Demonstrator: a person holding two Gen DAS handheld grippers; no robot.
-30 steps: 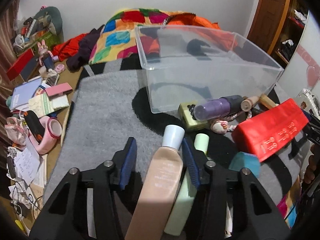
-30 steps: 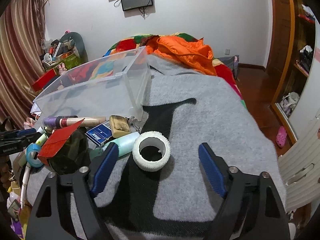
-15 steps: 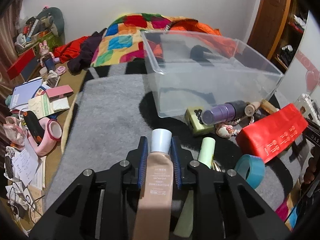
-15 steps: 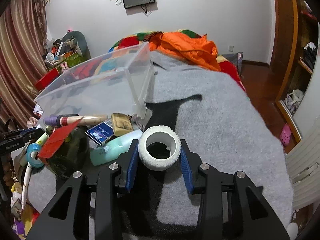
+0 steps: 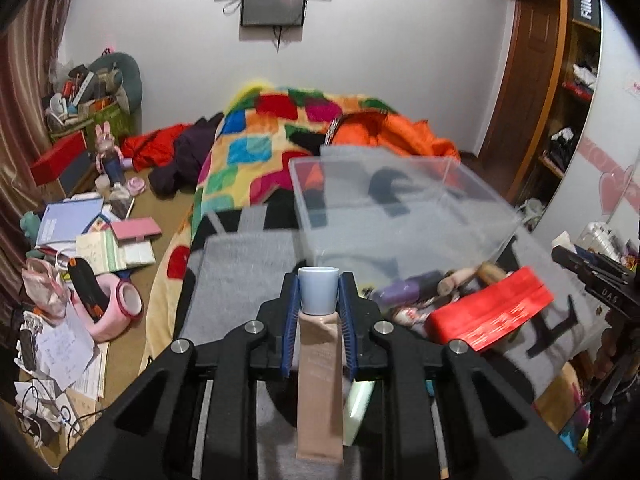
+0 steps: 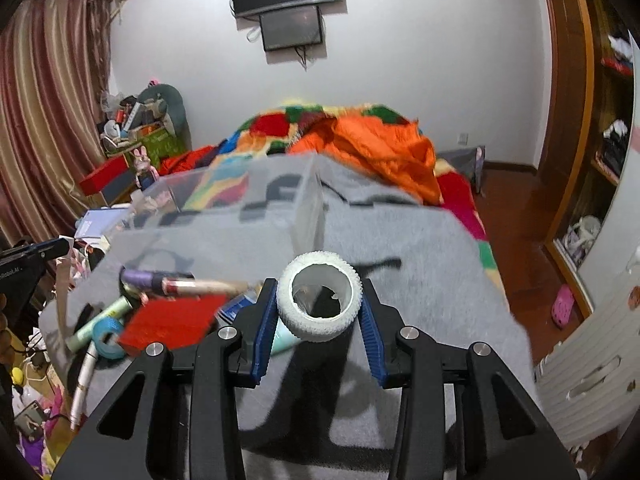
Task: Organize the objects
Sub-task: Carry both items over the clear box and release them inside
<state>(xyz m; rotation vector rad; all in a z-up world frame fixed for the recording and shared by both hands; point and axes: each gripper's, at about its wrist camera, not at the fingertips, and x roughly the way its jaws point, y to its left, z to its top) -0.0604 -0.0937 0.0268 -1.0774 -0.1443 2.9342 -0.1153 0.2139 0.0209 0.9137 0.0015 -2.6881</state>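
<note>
Two grips: left hand-held gripper (image 5: 319, 312) clamps the beige tube (image 5: 320, 380); right hand-held gripper (image 6: 319, 312) clamps the white ring (image 6: 319, 307).

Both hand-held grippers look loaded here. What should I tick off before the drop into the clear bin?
1. Left hand-held gripper shut on the beige tube: ok, pads press its neck below the pale cap.
2. Right hand-held gripper shut on the white ring: ok.
3. Clear bin open on top: ok, no lid seen.
4. Bin has room: ok, it looks empty.
5. Loads above the bin rim: cannot tell.
6. Grippers apart from each other: ok.
</note>
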